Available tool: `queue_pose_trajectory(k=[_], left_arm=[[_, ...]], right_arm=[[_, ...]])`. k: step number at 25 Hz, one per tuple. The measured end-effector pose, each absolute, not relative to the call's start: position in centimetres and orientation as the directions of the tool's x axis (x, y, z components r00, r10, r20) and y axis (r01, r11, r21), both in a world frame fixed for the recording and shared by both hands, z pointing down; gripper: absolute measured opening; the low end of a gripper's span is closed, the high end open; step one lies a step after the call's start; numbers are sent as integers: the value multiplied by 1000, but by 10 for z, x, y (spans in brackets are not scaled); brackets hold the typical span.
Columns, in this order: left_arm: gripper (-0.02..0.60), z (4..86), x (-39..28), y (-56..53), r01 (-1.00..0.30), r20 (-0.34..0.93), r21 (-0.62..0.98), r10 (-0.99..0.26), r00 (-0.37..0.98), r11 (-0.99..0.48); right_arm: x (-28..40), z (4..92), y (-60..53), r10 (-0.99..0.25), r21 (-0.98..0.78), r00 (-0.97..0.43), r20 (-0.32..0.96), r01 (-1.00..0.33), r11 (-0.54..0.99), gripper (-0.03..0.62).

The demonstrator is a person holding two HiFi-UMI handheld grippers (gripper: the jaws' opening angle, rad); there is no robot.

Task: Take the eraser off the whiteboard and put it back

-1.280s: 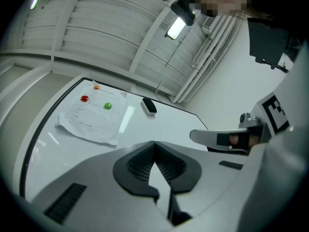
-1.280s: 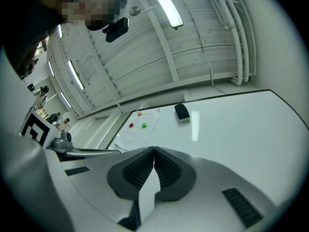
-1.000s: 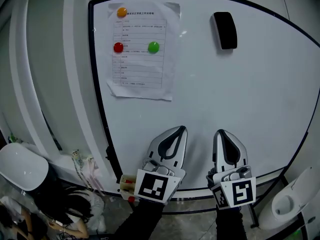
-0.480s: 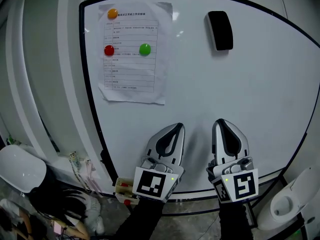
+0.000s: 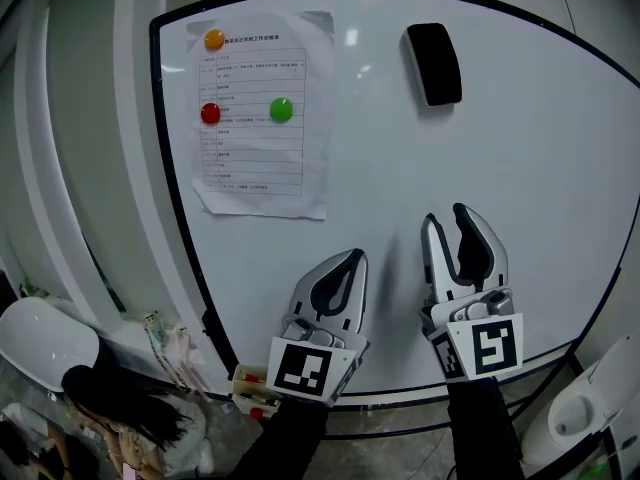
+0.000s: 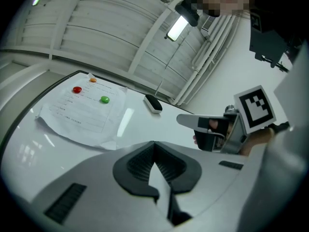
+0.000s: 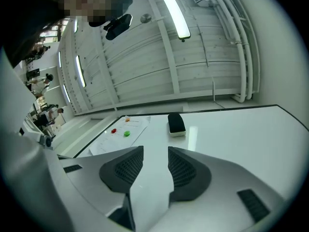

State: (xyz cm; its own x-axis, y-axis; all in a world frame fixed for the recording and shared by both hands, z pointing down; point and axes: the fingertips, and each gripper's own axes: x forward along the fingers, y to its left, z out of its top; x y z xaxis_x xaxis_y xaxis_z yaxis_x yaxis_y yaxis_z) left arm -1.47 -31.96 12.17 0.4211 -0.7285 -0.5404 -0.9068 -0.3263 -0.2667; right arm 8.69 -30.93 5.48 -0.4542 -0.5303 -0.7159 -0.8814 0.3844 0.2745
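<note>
The black eraser (image 5: 432,63) with its white base sticks to the whiteboard (image 5: 540,168) high up, right of the middle; it also shows in the right gripper view (image 7: 176,123) and the left gripper view (image 6: 153,104). My right gripper (image 5: 447,218) is held up in front of the board well below the eraser, its jaws opening with nothing between them (image 7: 155,149). Lower and to the left, my left gripper (image 5: 352,258) is shut and empty (image 6: 153,146). Neither touches the eraser.
A printed sheet (image 5: 262,118) is pinned at the board's upper left by an orange magnet (image 5: 214,39), a red magnet (image 5: 210,113) and a green magnet (image 5: 281,109). A small tray (image 5: 248,380) hangs by the board's lower frame. A white rounded object (image 5: 40,340) lies at lower left.
My right gripper has risen toward the eraser and its jaws have parted from shut. The left gripper stays about where it was, still shut.
</note>
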Motion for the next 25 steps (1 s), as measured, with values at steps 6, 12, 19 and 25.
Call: queue_pose_trajectory(k=[6, 12, 19, 25], left_arm=[[5, 119, -14, -328, -911, -557, -251, -721, 412, -327], [6, 118, -3, -332, -899, -557, -275, -705, 439, -342], [6, 116, -6, -342, -907, -567, -261, -708, 421, -330], [6, 111, -6, -348, -908, -572, -265, -705, 420, -325]], right_arm=[[84, 31, -317, -511, 320, -480, -713, -872, 371, 252], [92, -2, -333, -515, 334, -467, -719, -882, 333, 307], [99, -42, -363, -541, 350, -456, -707, -890, 292, 364], [92, -66, -374, -538, 379, -450, -713, -892, 245, 371]])
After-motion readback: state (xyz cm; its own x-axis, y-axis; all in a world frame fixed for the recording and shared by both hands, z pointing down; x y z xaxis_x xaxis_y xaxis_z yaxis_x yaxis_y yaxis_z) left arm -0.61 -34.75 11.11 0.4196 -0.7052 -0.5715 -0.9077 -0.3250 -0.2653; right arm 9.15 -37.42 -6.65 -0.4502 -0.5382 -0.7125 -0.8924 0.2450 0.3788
